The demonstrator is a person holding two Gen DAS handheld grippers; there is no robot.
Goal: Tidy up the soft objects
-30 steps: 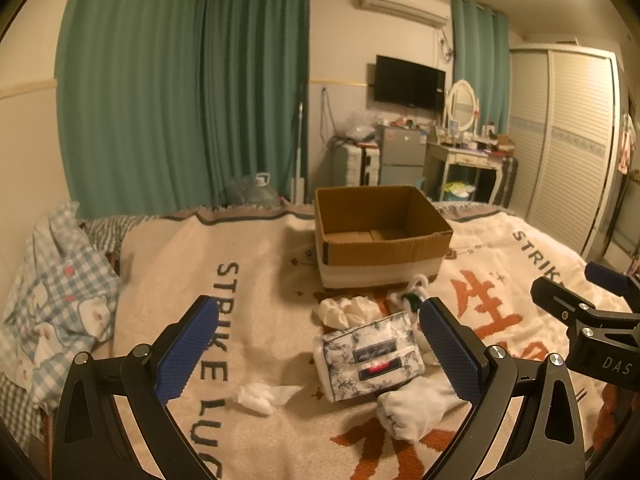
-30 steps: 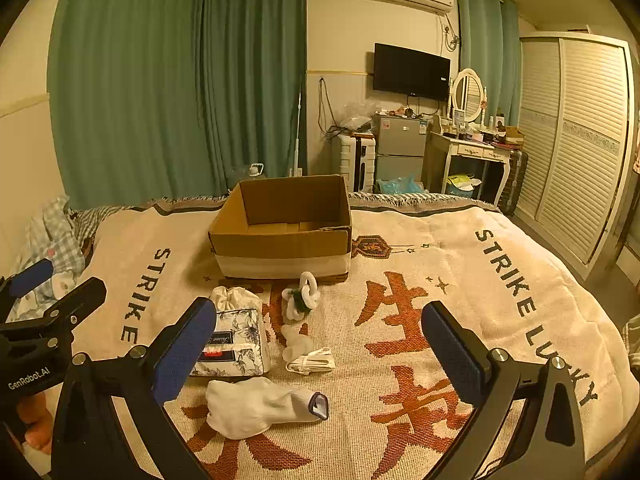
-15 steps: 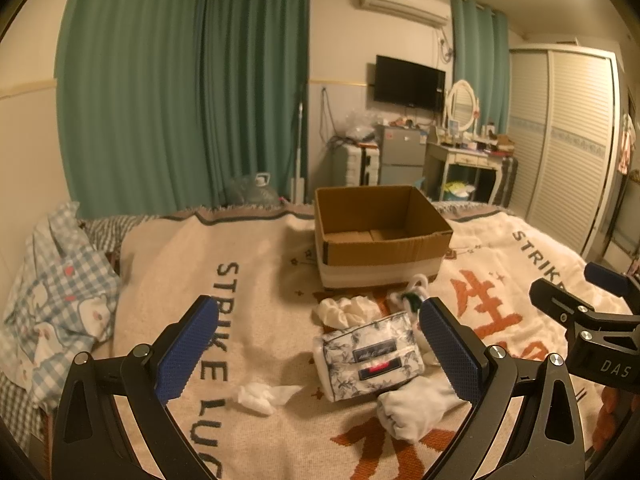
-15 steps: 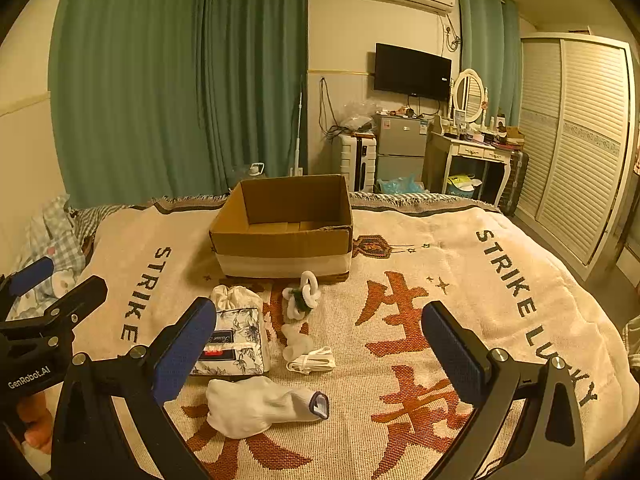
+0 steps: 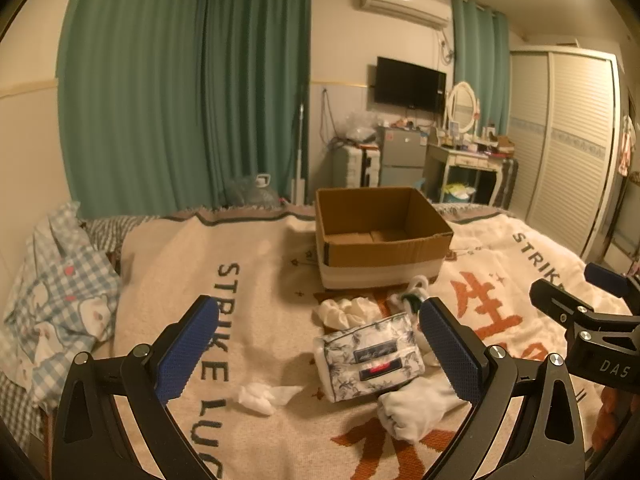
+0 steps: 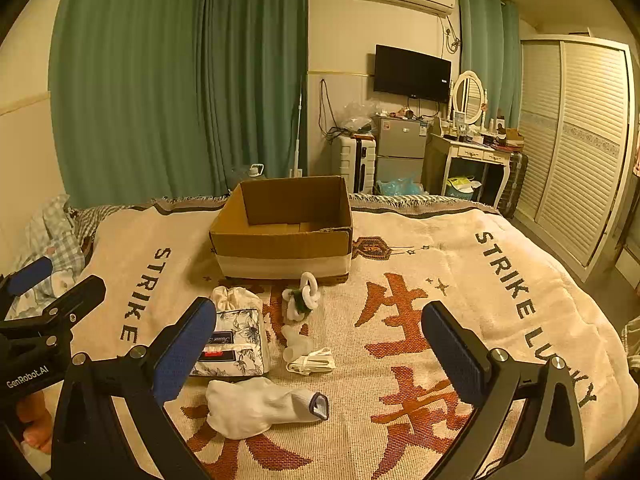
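An open cardboard box (image 5: 380,236) (image 6: 284,232) stands on the bed. In front of it lie soft items: a floral tissue pack (image 5: 370,356) (image 6: 234,342), a white sock (image 5: 416,408) (image 6: 256,404), a white drawstring pouch (image 5: 346,312) (image 6: 236,298), a white-green chain toy (image 6: 302,298) (image 5: 412,296), a folded white band (image 6: 312,362) and a crumpled tissue (image 5: 262,394). My left gripper (image 5: 320,352) is open and empty above the pack. My right gripper (image 6: 318,354) is open and empty above the items.
The bed is covered by a cream blanket (image 6: 440,312) with orange characters. A blue checked quilt (image 5: 52,292) lies at the left edge. Green curtains, a dresser (image 6: 476,160) and a wardrobe (image 6: 580,140) stand beyond the bed.
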